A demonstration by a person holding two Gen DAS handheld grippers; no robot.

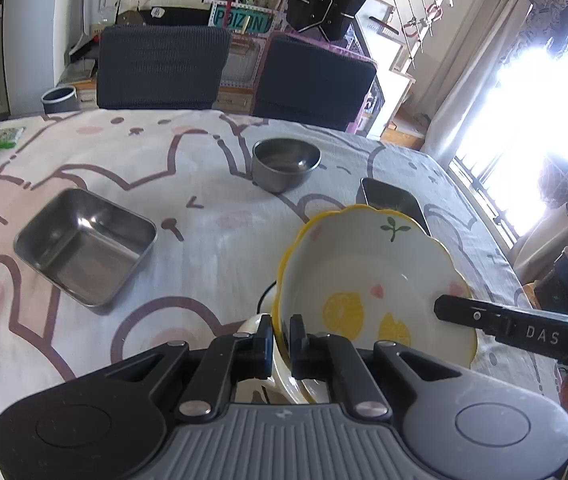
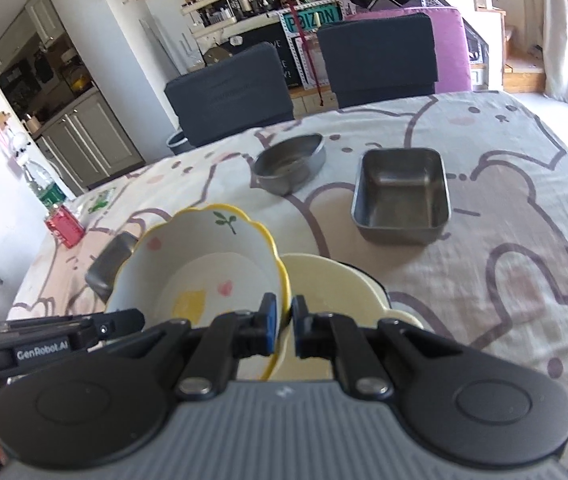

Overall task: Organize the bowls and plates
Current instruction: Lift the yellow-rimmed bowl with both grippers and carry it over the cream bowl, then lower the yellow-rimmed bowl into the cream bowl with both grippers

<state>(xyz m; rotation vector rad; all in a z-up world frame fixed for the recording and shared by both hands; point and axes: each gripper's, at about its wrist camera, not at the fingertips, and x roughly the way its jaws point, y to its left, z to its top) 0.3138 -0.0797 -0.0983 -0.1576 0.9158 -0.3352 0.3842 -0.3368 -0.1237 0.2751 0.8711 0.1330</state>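
Both tongs, left (image 1: 282, 342) and right (image 2: 282, 320), pinch opposite rims of the tilted, scalloped yellow-edged lemon-print ceramic bowl (image 1: 367, 276); bare cloth-covered counter (image 1: 204, 240) lies beyond.

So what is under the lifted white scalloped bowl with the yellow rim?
Under the white scalloped bowl sits a cream dish, partly covered. What lies beneath that dish is hidden.
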